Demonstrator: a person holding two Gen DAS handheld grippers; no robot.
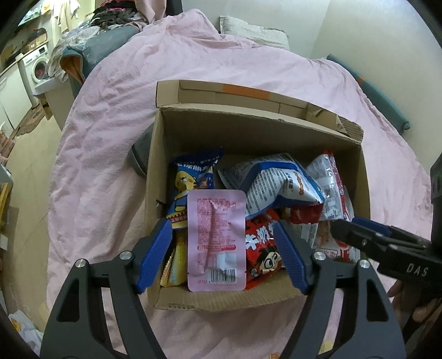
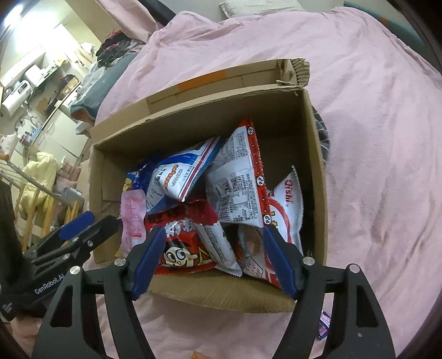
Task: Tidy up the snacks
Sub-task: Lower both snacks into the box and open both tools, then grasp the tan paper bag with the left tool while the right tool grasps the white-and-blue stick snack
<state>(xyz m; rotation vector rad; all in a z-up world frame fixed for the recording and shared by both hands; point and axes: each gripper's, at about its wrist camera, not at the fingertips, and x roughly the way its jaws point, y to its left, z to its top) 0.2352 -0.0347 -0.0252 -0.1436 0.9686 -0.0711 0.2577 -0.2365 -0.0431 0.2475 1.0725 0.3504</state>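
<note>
Snack packets (image 1: 279,187) fill the cardboard box (image 1: 257,138) on the pink bed (image 1: 110,116), a pink pouch (image 1: 216,239) lying free between the left gripper's (image 1: 221,254) spread fingers, and the right gripper (image 2: 210,256) likewise released.

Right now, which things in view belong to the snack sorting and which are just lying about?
Job:
cardboard box
pink packet
red cartoon-face packet
blue-and-white bag
Oishi bag
left gripper and right gripper, both open

Lying about:
pink bedspread
pillow
washing machine
clothes pile
</note>
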